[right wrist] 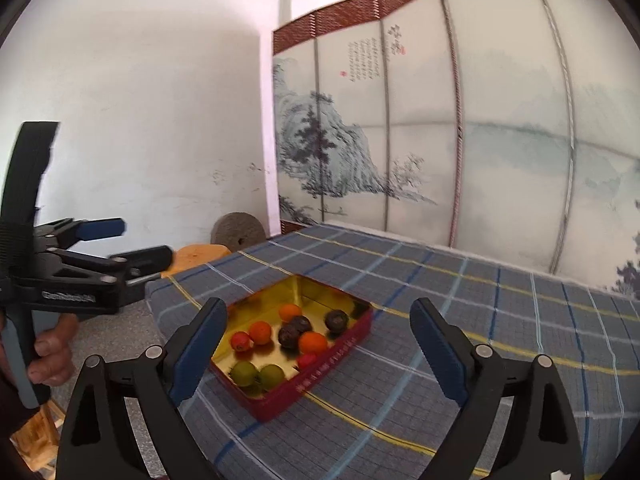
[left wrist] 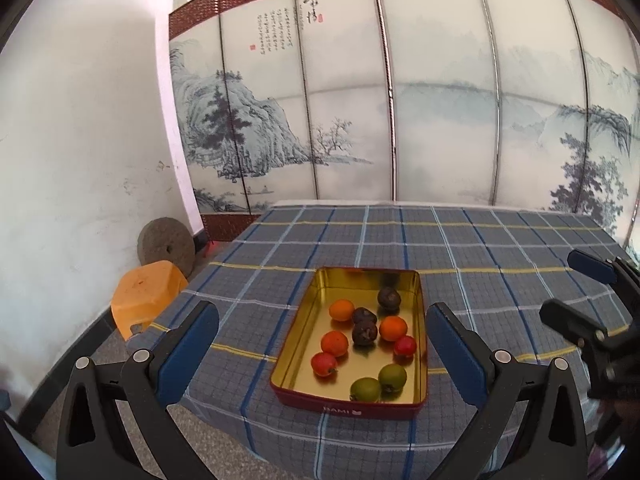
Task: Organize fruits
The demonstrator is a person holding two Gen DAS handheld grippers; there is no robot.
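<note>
Grippers spread wide, both empty, above the checked cloth.
Red tin of fruit lies lengthwise away from left gripper; right gripper touches nothing.

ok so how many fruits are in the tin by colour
orange: 3
red: 2
green: 2
dark brown: 3
total: 10, all inside the tin

Left gripper, right gripper: jaws wide, empty.
</note>
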